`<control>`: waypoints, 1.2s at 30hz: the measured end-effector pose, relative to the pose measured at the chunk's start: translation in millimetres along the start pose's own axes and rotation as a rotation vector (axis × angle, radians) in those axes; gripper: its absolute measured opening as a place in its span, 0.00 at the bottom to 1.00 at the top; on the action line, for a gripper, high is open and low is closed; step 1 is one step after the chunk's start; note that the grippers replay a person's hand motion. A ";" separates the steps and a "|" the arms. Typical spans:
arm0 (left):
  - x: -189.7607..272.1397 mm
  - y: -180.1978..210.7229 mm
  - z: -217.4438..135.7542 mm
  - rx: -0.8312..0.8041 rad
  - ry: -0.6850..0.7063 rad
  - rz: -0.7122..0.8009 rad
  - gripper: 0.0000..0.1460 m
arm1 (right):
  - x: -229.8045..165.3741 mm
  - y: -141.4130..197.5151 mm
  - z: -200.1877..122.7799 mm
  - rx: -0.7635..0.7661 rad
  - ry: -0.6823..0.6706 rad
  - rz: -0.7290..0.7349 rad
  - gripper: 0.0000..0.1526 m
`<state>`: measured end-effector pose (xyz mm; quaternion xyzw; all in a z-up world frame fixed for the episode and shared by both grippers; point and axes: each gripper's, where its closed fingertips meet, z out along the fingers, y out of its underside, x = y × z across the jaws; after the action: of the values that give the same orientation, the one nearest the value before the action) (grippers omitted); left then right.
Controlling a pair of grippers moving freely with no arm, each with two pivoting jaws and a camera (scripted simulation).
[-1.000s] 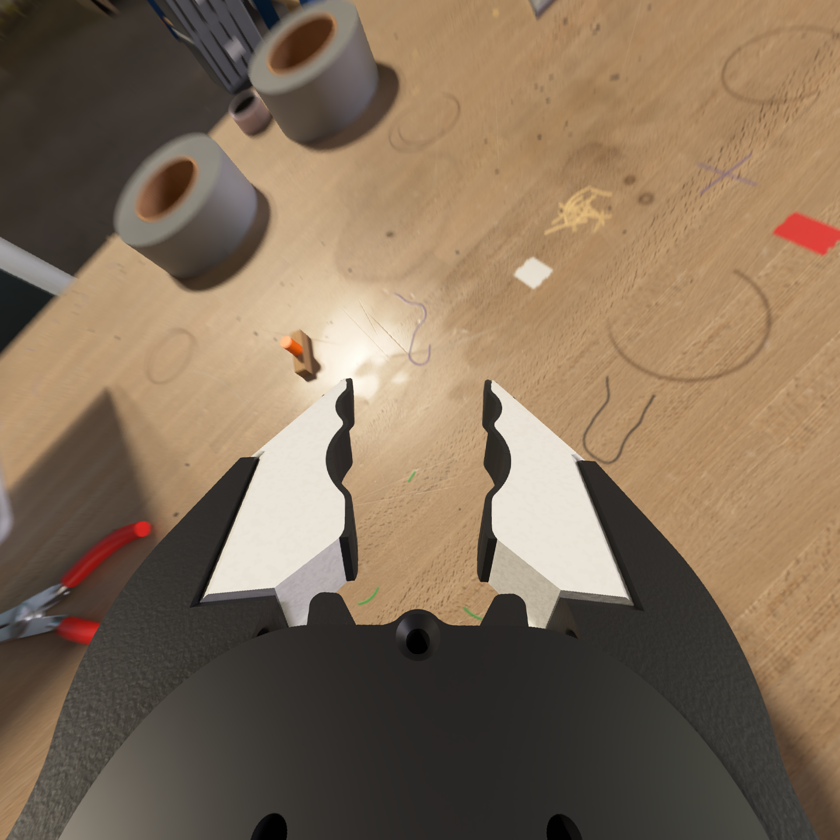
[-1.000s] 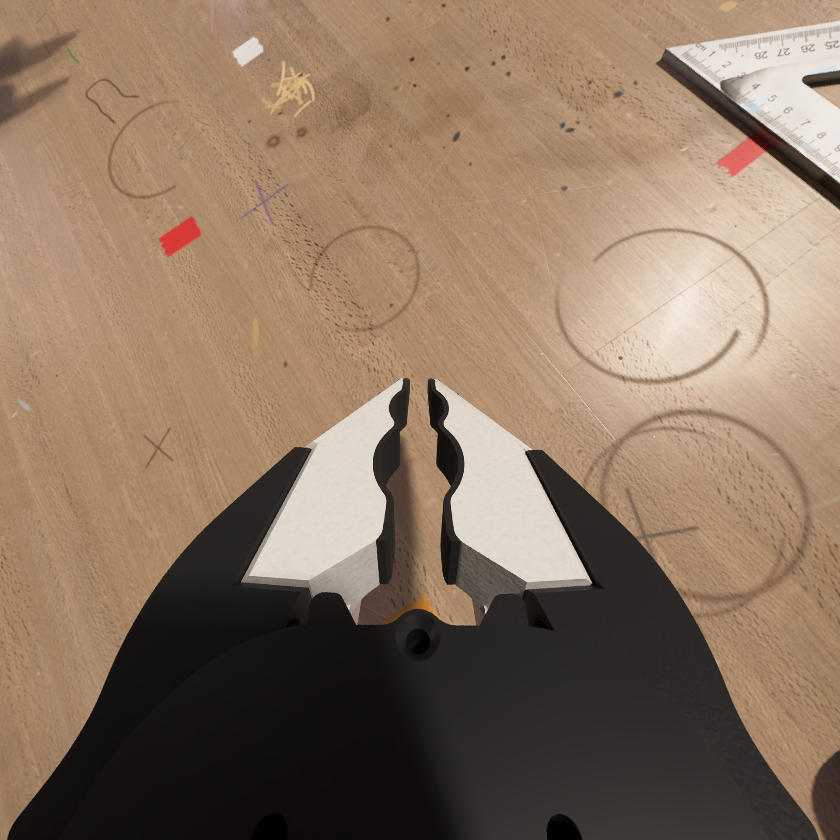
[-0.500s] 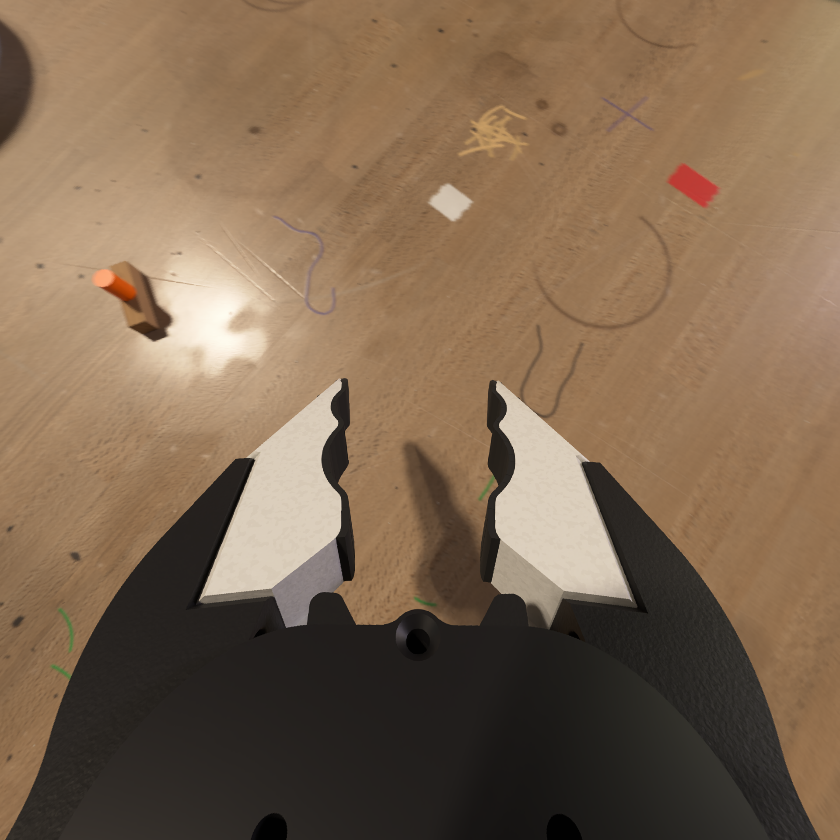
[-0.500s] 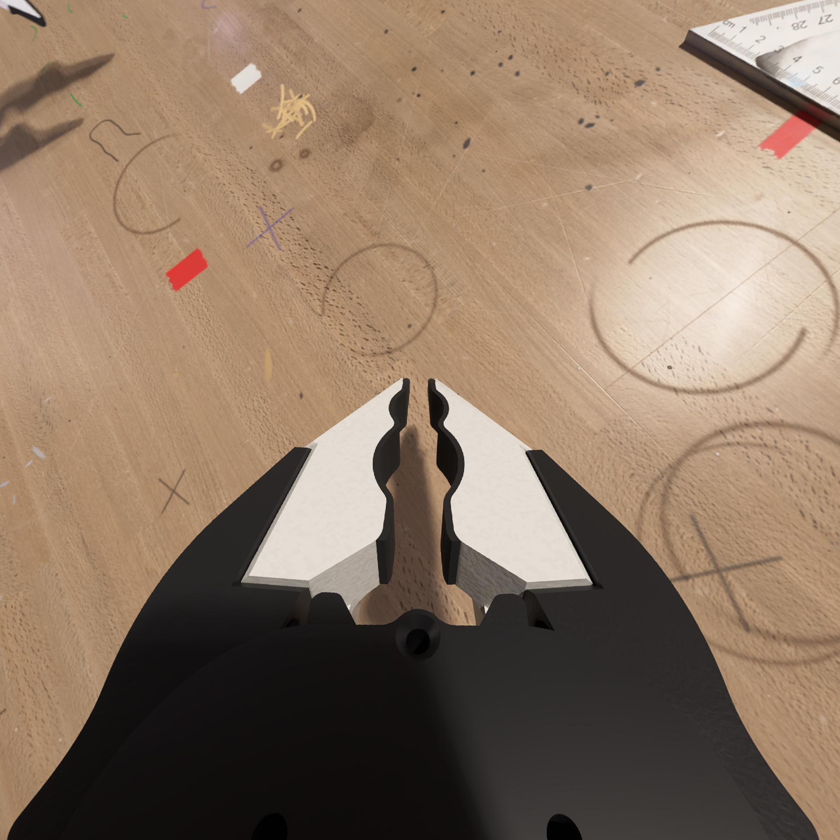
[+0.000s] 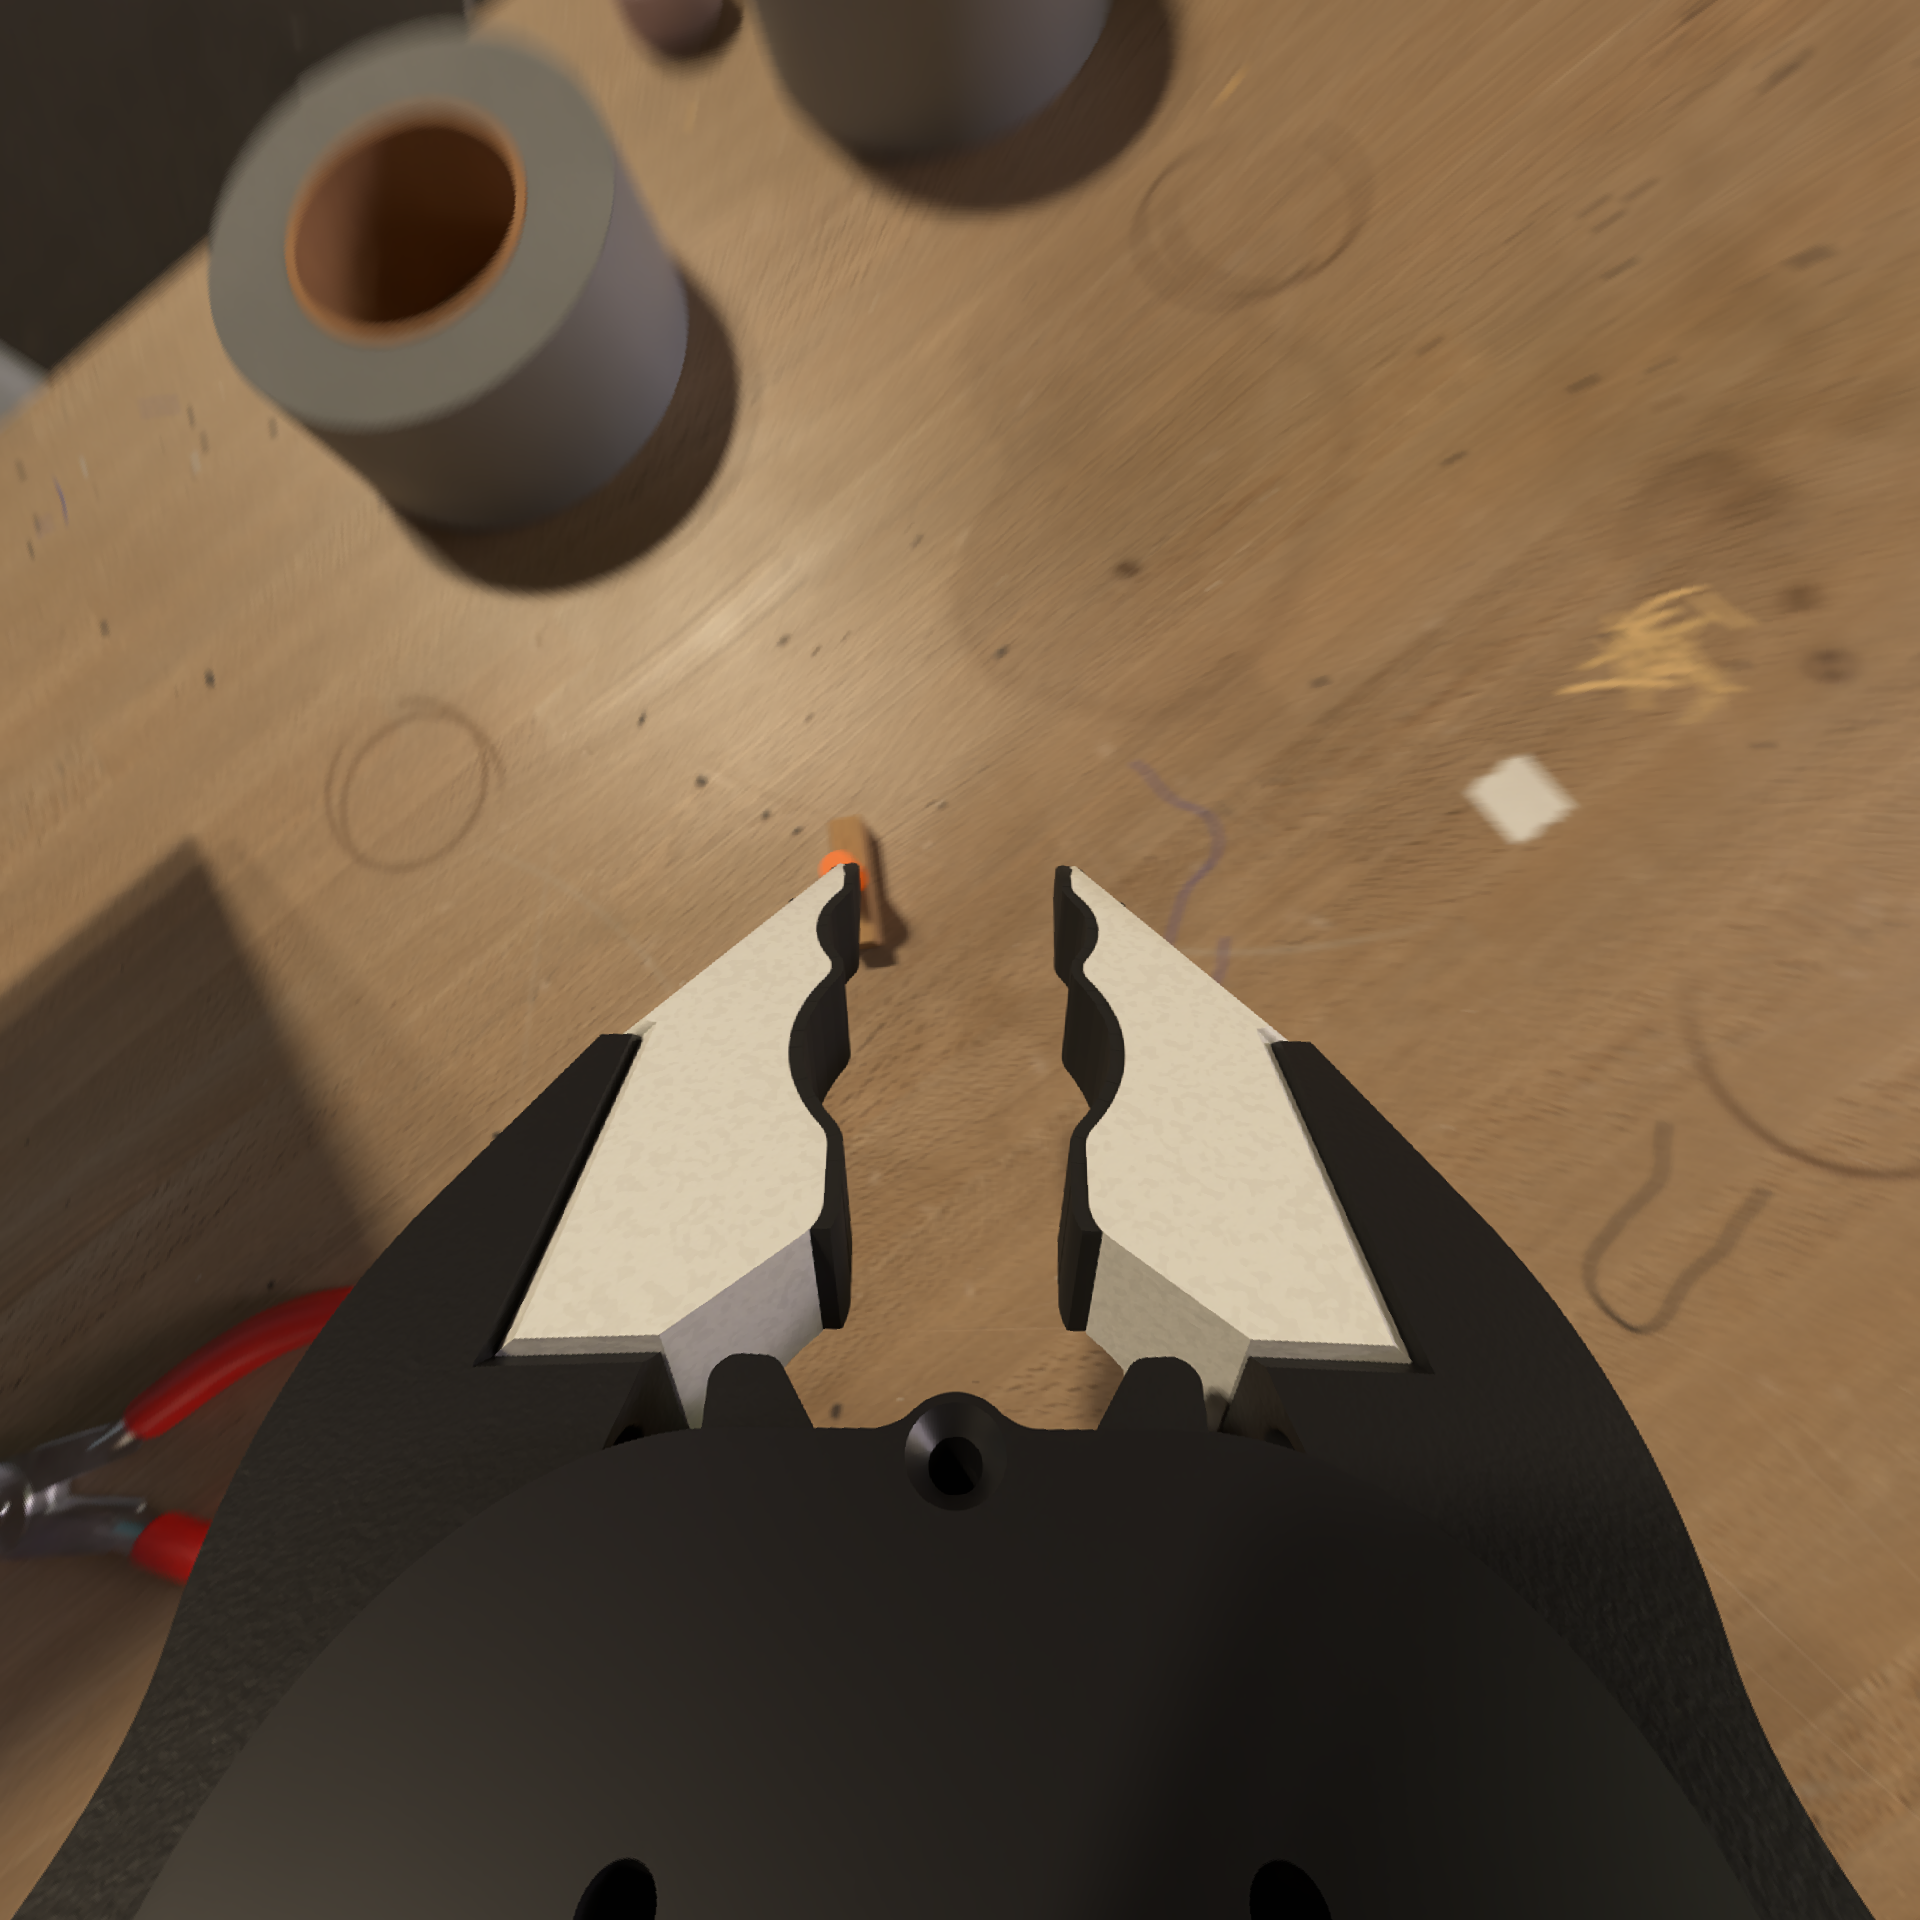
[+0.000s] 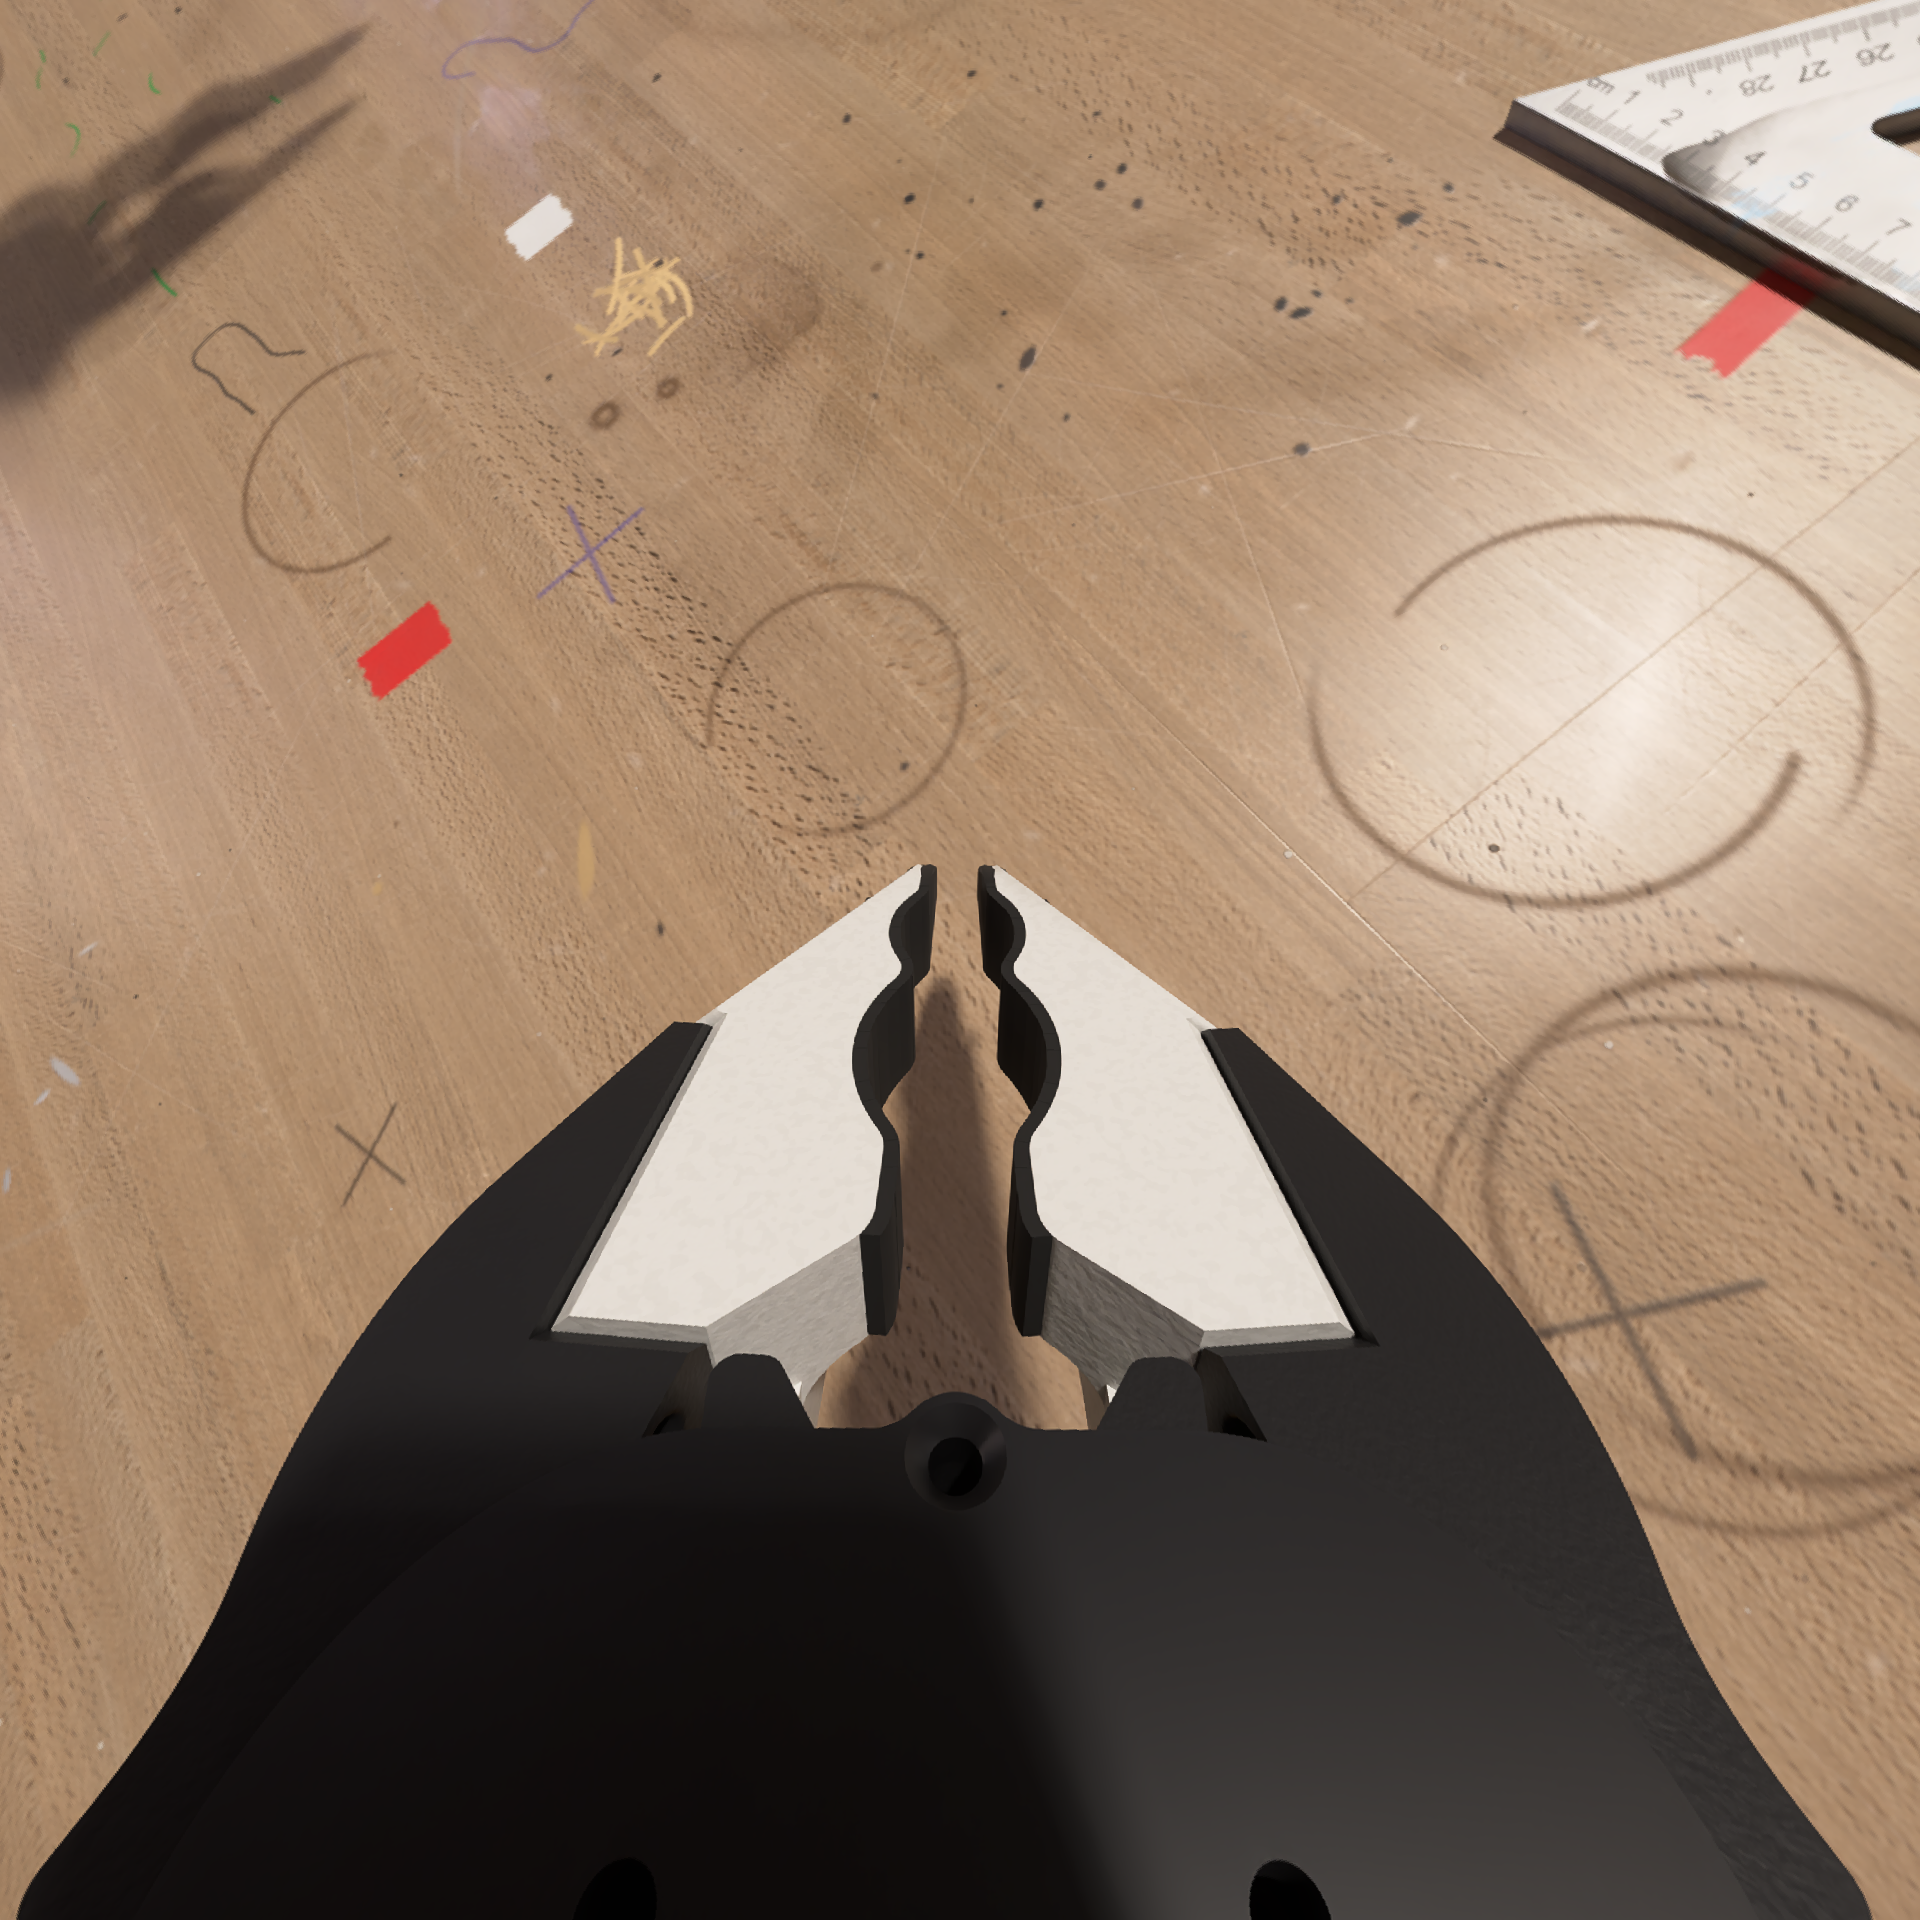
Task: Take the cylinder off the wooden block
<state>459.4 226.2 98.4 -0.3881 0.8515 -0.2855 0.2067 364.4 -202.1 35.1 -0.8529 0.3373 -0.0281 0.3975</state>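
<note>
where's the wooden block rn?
Left wrist view only: the wooden block stands on the table, partly behind the left tongs' left fingertip, with the orange cylinder on it.

- In the right wrist view, at about 1 o'clock, a white set square (image 6: pixel 1766 177) lay on the wooden table (image 6: pixel 1143 416). Its edge bore a printed scale of fine tick marks with a row of small dark numerals.
- At about 11 o'clock a thin purple cross (image 6: pixel 589 554) was drawn on the tabletop.
- At about 8 o'clock stood a smaller dark cross (image 6: pixel 369 1153), also drawn on the wood.
- At about 4 o'clock a larger dark cross (image 6: pixel 1631 1320) sat inside a double ring (image 6: pixel 1475 1122) drawn on the wood.
- In the left wrist view the tabletop was blurred and nothing could be read.
</note>
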 end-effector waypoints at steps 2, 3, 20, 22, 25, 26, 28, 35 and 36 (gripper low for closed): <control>-14.5 10.0 21.7 -0.111 -0.014 -0.030 0.23 | -2.4 -1.1 0.9 0.001 -0.002 -0.013 0.05; -17.7 15.3 31.2 -0.147 0.006 -0.054 0.22 | -3.7 -1.4 0.9 0.003 -0.004 -0.020 0.05; -31.9 42.2 77.7 -0.326 0.009 -0.203 0.17 | -12.4 -7.9 -16.5 0.073 -0.002 -0.101 0.05; -33.1 42.7 77.8 -0.315 -0.001 -0.189 0.07 | -12.7 -7.8 -18.2 0.070 0.011 -0.114 0.05; -32.8 43.1 77.1 -0.294 0.000 -0.174 0.07 | -13.5 -7.6 -20.1 0.065 0.023 -0.129 0.05; -32.3 43.0 76.9 -0.290 0.001 -0.169 0.07 | -13.3 -7.8 -20.8 0.065 0.028 -0.132 0.05; -30.7 41.6 75.5 -0.273 0.009 -0.157 0.07 | -13.0 -8.7 -22.8 0.070 0.034 -0.134 0.05; -26.7 27.5 59.9 -0.191 0.020 -0.109 0.07 | -13.4 -10.7 -27.2 0.085 0.042 -0.139 0.05; -25.8 24.4 56.7 -0.172 0.029 -0.112 0.07 | -13.8 -10.9 -27.4 0.086 0.042 -0.140 0.05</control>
<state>494.5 240.8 43.4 -0.4471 0.8528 -0.2282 0.1442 351.2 -206.9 64.4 -0.8557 0.2837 -0.0882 0.4236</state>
